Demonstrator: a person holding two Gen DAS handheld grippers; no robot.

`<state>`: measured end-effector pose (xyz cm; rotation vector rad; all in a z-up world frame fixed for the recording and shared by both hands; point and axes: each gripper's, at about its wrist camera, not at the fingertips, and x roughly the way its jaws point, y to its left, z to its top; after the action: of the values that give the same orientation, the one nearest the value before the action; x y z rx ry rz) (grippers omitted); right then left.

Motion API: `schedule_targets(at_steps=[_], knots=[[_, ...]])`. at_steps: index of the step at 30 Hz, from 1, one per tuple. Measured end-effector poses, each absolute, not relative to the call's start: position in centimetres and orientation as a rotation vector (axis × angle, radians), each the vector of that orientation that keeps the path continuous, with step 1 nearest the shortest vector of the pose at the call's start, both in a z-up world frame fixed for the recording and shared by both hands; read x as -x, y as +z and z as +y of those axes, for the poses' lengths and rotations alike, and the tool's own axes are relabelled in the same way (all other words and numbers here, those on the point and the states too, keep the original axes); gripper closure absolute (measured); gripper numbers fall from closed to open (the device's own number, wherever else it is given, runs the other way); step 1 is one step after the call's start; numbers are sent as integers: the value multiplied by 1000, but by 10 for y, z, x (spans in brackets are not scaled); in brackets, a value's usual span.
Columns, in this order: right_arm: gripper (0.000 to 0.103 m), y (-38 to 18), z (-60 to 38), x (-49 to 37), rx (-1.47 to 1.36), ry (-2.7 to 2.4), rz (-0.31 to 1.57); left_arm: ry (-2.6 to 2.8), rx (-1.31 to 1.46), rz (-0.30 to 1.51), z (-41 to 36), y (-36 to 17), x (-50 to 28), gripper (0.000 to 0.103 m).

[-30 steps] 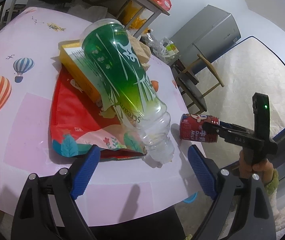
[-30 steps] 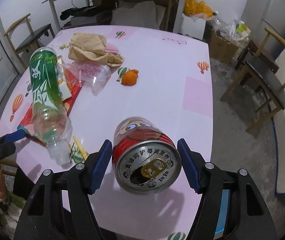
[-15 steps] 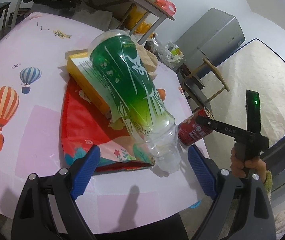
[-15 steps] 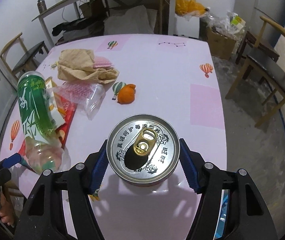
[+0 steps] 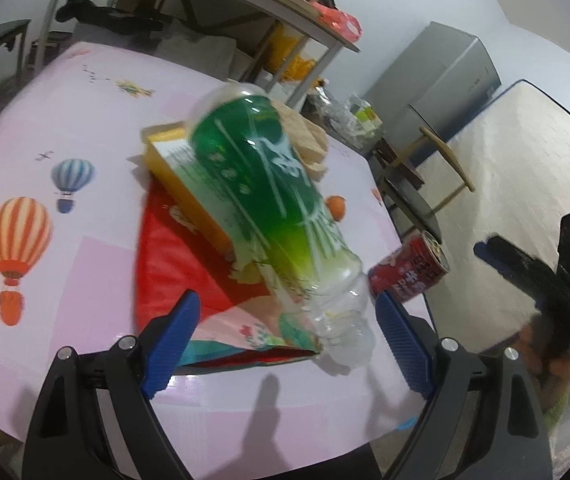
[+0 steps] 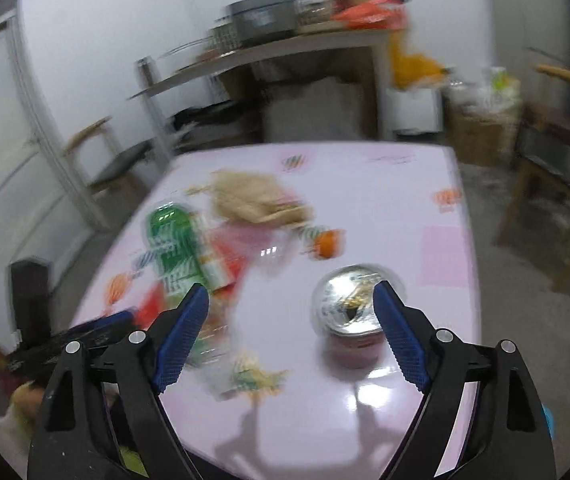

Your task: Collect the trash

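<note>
A red drink can (image 6: pixel 345 304) stands upright near the edge of the pink table (image 6: pixel 385 208). My right gripper (image 6: pixel 291 292) hangs just above and behind it. Its jaws are opening and the pads are off the can, which shows beside the right finger. In the left wrist view the can (image 5: pixel 409 272) sits past the right finger and the right gripper (image 5: pixel 525 264) hovers beyond it. A green plastic bottle (image 5: pixel 269 200) lies across a yellow box (image 5: pixel 173 168) and a red bag (image 5: pixel 173 256). My left gripper (image 5: pixel 285 304) stands open around the bottle's neck end without touching it.
An orange (image 6: pixel 325 244) and a crumpled brown paper bag (image 6: pixel 253 200) lie further back on the table. A wooden chair (image 6: pixel 557 184) stands to the right of the table, and a cluttered shelf table (image 6: pixel 285 48) behind it. The right wrist view is blurred.
The right gripper tipped the can upright, set it on the table, opened and drew back upward. The left gripper has hardly moved.
</note>
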<state>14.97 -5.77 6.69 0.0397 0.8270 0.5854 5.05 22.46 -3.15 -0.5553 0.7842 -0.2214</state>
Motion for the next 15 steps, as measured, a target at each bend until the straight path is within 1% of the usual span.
schedule_targets(at_steps=[4, 7, 15], knots=[[22, 43, -4, -148, 65, 718, 923, -188, 568, 773, 236, -32, -45, 23], [22, 26, 23, -152, 143, 742, 954, -176, 563, 769, 243, -32, -42, 28], [20, -2, 61, -170, 212, 822, 1025, -176, 565, 782, 250, -43, -41, 45]])
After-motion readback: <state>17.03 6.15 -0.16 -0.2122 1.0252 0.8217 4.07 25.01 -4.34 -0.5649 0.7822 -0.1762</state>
